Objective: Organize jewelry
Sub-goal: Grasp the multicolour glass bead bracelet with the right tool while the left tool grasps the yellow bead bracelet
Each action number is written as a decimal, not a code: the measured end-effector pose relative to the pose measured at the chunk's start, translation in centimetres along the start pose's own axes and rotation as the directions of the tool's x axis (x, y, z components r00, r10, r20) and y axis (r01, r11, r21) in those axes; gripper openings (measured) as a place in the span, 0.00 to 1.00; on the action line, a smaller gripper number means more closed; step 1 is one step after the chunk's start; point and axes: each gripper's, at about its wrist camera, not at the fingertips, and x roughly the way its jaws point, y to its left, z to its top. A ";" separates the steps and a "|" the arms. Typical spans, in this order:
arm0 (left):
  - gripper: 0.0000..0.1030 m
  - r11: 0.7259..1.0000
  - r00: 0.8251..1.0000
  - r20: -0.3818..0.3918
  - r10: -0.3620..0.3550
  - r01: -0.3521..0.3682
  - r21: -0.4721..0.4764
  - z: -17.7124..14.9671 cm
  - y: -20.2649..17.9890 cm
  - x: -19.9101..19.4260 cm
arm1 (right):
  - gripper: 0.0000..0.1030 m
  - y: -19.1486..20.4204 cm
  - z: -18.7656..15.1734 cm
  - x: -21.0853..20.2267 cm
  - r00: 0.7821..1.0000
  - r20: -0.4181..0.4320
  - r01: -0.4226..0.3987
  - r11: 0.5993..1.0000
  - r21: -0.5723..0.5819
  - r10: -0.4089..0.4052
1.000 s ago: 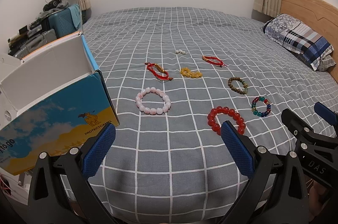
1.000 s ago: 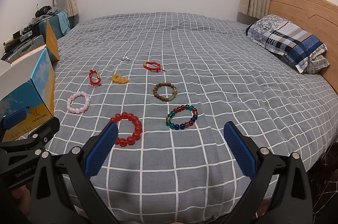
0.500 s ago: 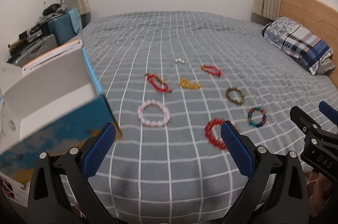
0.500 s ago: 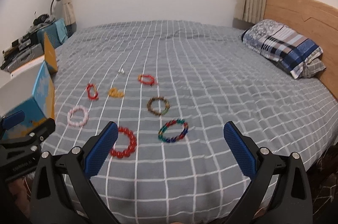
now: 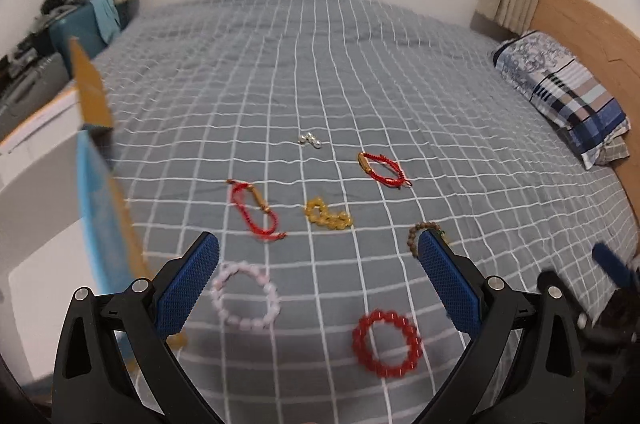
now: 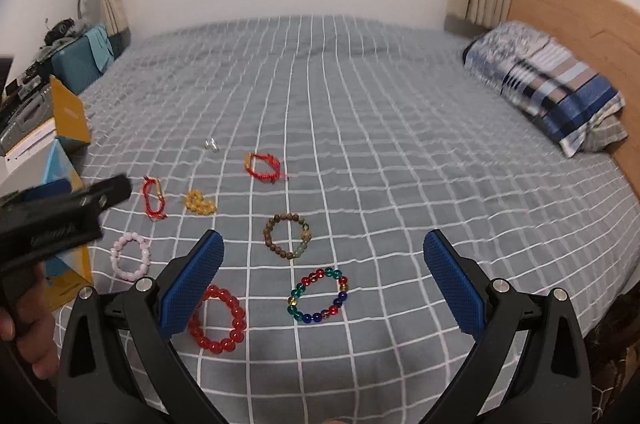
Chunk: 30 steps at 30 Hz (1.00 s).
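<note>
a scatter of bracelets lies flat on a grey checked bedspread: a red bead bracelet nearest, a multicolour one beside it, a brown wooden loop behind. a red cord bracelet runs lengthwise away from the camera. the left gripper and right gripper hover spread wide, grasping nothing. a blue and yellow box stands at the left.

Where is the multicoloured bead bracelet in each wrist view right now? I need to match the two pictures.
Left wrist view: not in it; it would lie behind the right finger or beyond it.
Right wrist view: multicoloured bead bracelet lies low and centre on the bedspread, between the open fingers.
Shared landmark: the red bead bracelet, just left of the multicoloured one in the right wrist view.
</note>
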 end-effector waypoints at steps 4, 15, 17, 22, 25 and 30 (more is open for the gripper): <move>0.94 1.000 0.996 -0.090 0.002 0.000 0.023 1.4 -0.9 5.6 | 0.93 -0.2 -1.3 4.0 0.997 -0.081 -0.016 1.000 0.004 0.017; 0.94 0.997 0.970 -0.243 0.015 0.005 0.081 1.7 -2.8 17.0 | 0.93 -0.6 -4.6 10.8 0.967 -0.253 -0.038 0.999 -0.001 0.037; 0.91 0.997 0.962 -0.273 0.003 0.019 0.076 1.5 -3.0 18.2 | 0.93 -0.7 -4.9 11.2 0.965 -0.259 -0.038 0.999 0.003 0.038; 0.85 0.994 0.963 -0.268 0.023 0.006 0.107 1.0 -3.8 18.8 | 0.87 -0.9 -5.3 12.2 0.952 -0.302 -0.048 0.999 0.013 0.050; 0.70 0.995 0.963 -0.270 0.015 0.013 0.103 0.9 -3.8 18.5 | 0.79 -1.2 -5.4 13.1 0.940 -0.334 -0.057 0.998 0.028 0.063; 0.44 0.992 0.962 -0.274 0.004 0.031 0.124 0.5 -3.9 17.4 | 0.69 -1.2 -5.7 14.0 0.929 -0.363 -0.061 0.997 0.038 0.071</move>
